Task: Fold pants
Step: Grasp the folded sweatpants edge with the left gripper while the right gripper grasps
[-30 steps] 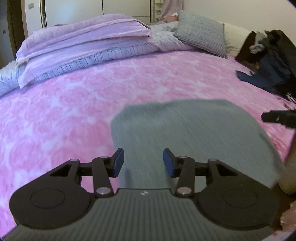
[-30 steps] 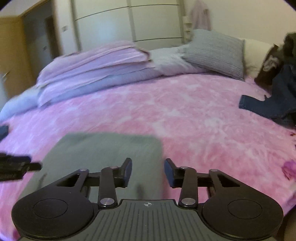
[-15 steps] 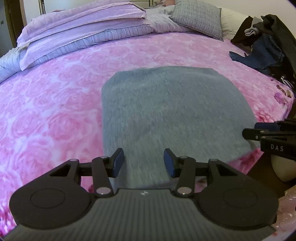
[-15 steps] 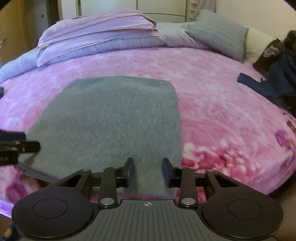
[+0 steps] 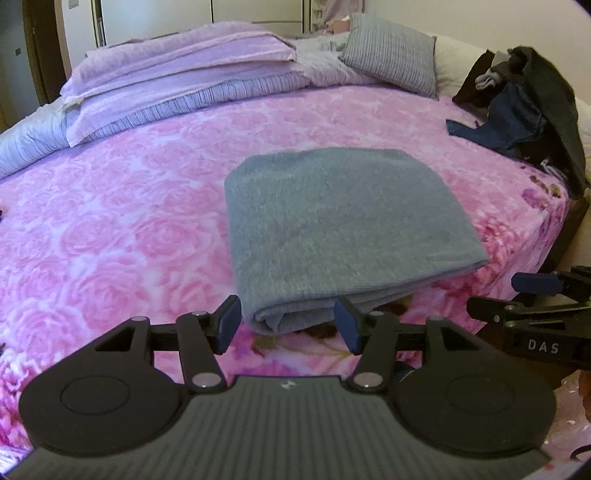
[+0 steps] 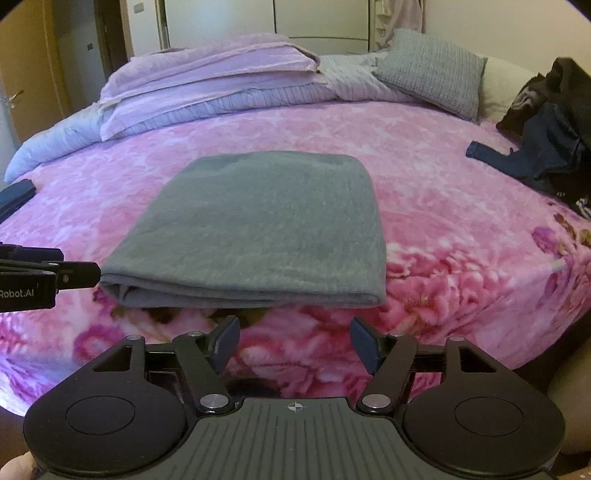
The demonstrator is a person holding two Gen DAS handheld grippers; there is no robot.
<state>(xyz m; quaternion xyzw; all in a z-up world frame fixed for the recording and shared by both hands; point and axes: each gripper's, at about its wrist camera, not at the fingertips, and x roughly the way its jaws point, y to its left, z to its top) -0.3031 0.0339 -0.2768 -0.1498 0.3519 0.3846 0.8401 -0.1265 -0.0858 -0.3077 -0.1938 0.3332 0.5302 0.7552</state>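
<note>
While both claws have just been opening, empty: folded grey pants point(image 5: 340, 221) lie ahead, left gripper point(image 5: 286, 323) nearer than right gripper point(image 6: 295, 343).

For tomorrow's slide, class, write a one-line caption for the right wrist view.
Folded grey fleece pants lie on the pink rose-patterned blanket, the right gripper in front of them, jaws just opened and empty.

Pink rose-patterned bed point(image 5: 129, 206) (lilac bedding point(image 5: 177, 74) stacked behind), pale wardrobe doors point(image 6: 321, 18) beyond.
</note>
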